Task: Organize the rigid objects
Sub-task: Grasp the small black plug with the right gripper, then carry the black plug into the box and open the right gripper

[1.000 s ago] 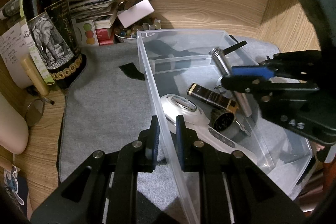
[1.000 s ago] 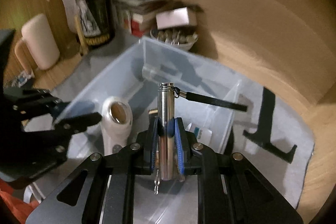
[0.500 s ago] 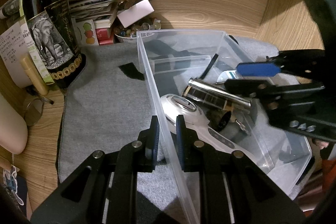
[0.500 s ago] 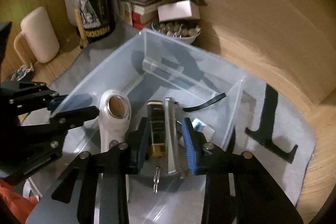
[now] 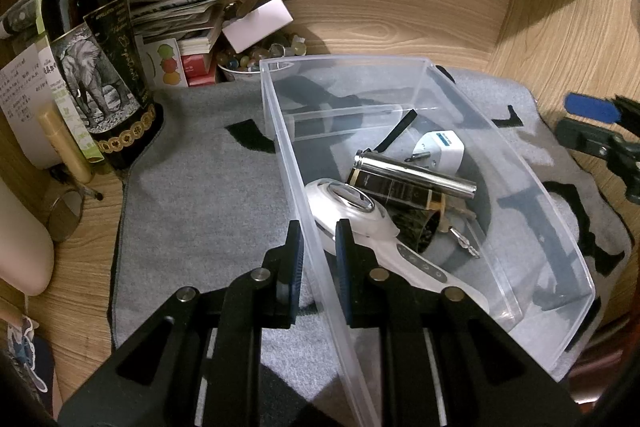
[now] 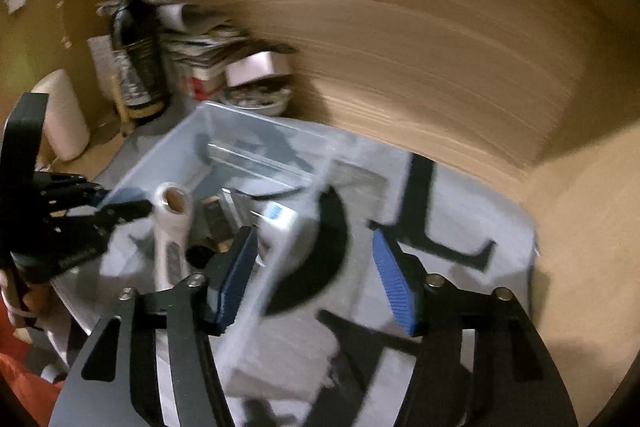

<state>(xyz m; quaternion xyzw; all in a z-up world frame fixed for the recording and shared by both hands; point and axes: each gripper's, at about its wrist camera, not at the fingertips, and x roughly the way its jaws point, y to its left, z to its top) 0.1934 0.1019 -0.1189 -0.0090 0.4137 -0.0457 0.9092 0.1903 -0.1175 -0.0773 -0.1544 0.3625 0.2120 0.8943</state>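
A clear plastic bin (image 5: 400, 65) stands on a grey mat. In it lie a silver metal cylinder with a black strap (image 5: 416, 173), a black-and-gold tube (image 5: 396, 187), a white handheld device (image 5: 352, 215), a white plug adapter (image 5: 440, 151) and keys (image 5: 460, 235). My left gripper (image 5: 318, 247) is shut on the bin's near left wall (image 5: 316, 227). My right gripper (image 6: 316, 271) is open and empty, to the right of the bin above its right wall; it also shows at the right edge of the left wrist view (image 5: 592, 123). The right wrist view is blurred.
A dark wine bottle (image 5: 100, 67) stands at the back left, next to stacked papers and small boxes (image 5: 180, 23) and a bowl of small round items (image 5: 256, 61). A cream rounded object (image 5: 20, 251) is at the far left. Wooden walls close in behind and right.
My right gripper opened and let the silver cylinder go into the bin, onto the black-and-gold tube, then pulled back up and to the right. The left gripper kept its hold.
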